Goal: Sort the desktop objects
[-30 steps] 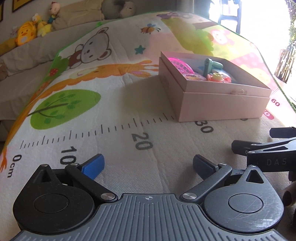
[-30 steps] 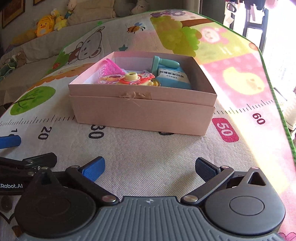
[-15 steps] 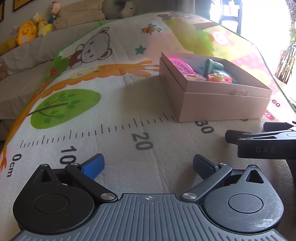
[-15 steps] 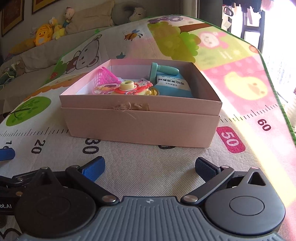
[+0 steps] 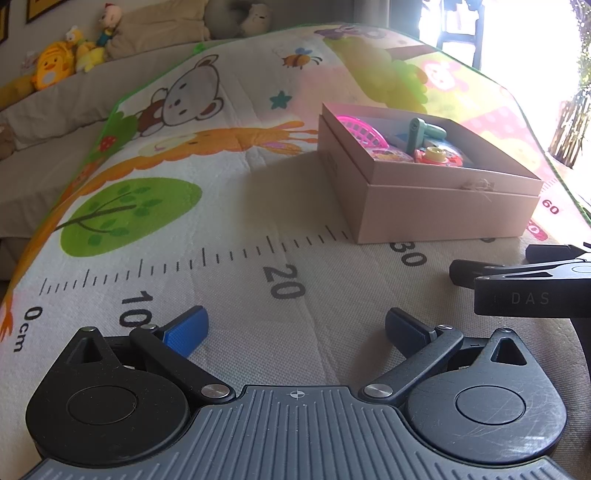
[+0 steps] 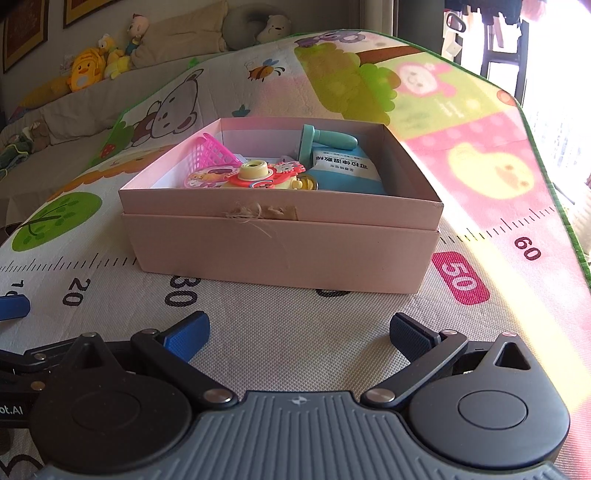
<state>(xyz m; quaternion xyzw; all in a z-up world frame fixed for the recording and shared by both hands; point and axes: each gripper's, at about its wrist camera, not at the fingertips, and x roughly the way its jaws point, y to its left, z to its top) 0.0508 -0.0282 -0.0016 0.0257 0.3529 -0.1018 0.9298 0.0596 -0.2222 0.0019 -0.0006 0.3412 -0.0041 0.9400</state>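
Grippers, left gripper [image 5: 295, 332] and right gripper [image 6: 299, 332], hover low, spread wide (both empty), facing pink box [image 6: 280, 254]

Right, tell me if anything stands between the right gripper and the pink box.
Nothing visible does. The right gripper is open and empty, and only bare play mat lies between its fingertips and the near wall of the pink box.

Home living room or playroom. A kids' cartoon play mat [image 6: 424, 122] with bear, tree and ruler print covers the floor, plush toys [image 6: 86, 72] sit along a grey sofa [image 5: 74, 96], and framed pictures [image 6: 26, 31] hang on the wall. Bright window light at right.
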